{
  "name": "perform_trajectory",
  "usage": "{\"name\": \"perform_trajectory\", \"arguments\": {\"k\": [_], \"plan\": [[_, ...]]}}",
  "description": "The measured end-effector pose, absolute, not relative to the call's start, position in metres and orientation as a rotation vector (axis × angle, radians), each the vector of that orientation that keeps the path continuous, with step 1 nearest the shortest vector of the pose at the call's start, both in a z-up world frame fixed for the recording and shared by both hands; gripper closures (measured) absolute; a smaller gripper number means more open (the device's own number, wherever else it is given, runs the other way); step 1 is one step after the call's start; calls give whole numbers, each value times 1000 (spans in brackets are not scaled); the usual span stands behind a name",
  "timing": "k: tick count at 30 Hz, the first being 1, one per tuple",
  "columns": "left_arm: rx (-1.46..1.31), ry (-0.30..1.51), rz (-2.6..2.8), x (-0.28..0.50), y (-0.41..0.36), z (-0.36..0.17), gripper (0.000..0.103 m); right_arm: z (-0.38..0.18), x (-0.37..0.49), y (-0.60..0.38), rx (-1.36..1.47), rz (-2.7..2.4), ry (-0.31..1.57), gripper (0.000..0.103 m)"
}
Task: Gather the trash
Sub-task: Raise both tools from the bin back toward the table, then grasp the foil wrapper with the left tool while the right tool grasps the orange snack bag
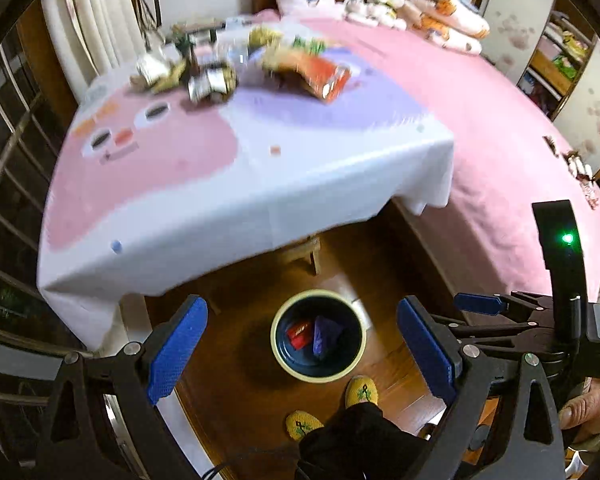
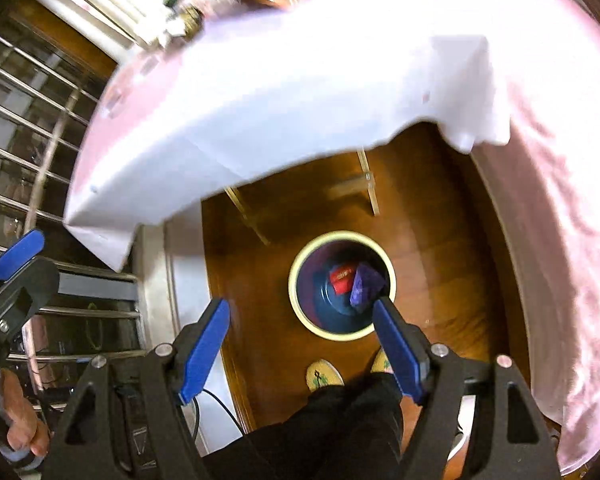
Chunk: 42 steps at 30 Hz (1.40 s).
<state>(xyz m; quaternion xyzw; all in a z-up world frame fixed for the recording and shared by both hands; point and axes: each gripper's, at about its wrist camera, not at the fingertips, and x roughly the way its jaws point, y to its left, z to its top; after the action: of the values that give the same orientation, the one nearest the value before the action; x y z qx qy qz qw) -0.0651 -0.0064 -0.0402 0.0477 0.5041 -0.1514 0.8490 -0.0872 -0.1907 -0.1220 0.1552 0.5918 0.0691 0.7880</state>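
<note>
Both grippers hang above the bin (image 1: 318,336), which stands on the wooden floor (image 1: 240,360) in front of the table (image 1: 220,184). The left gripper (image 1: 300,350) has its jaws spread wide with nothing between the pads. The right gripper (image 2: 302,350) is likewise spread wide and empty. The step in hand, judged from the empty jaws and the filled bin, is the return to the table for the next piece of trash.

Procedure for doing this step well:
1. The operator should keep the jaws spread until the pads flank a single item in the trash pile (image 1: 236,60), which lies on the far part of the table from the bin.
2. The red packet (image 1: 324,76), at the edge of the pile nearest the bed (image 1: 500,120), appears the easiest to isolate.
3. Thin wrappers will likely crumple, so a grip across the flat middle is advisable.
4. The tablecloth (image 1: 340,168) should not be pinched along with the item.

Count:
- Bins: one.
- Items inside the bin: two, a red wrapper (image 1: 300,332) and a purple wrapper (image 1: 326,334).
- Items in the pile: several; blur prevents an exact count.
- Grippers: two.
- Slippers (image 1: 362,390) beside the bin: two.
</note>
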Motion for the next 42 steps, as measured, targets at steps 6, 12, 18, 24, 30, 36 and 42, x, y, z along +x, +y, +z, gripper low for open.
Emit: {"name": "perform_trajectory", "arguments": {"k": [6,12,18,24,30,36,42], "plan": [[75,982,-314,-67,6,10,8,-68,-96,-195,344,152,1151,28],[64,968,-295,-64,14,30,8,-26,-94,-189,314,184,1053,28],[69,957,-286,-55,12,39,8,3,-78,-190,281,206,989,28],[71,925,-231,-31,8,52,10,15,-46,-192,216,234,965,28],[36,945,-150,35,4,45,10,8,25,-199,126,275,967,28],[-10,1013,-38,120,-5,14,10,-16,123,-196,-44,312,970,28],[-65,1096,63,200,-3,-31,10,-50,199,-179,-218,323,951,28]]}}
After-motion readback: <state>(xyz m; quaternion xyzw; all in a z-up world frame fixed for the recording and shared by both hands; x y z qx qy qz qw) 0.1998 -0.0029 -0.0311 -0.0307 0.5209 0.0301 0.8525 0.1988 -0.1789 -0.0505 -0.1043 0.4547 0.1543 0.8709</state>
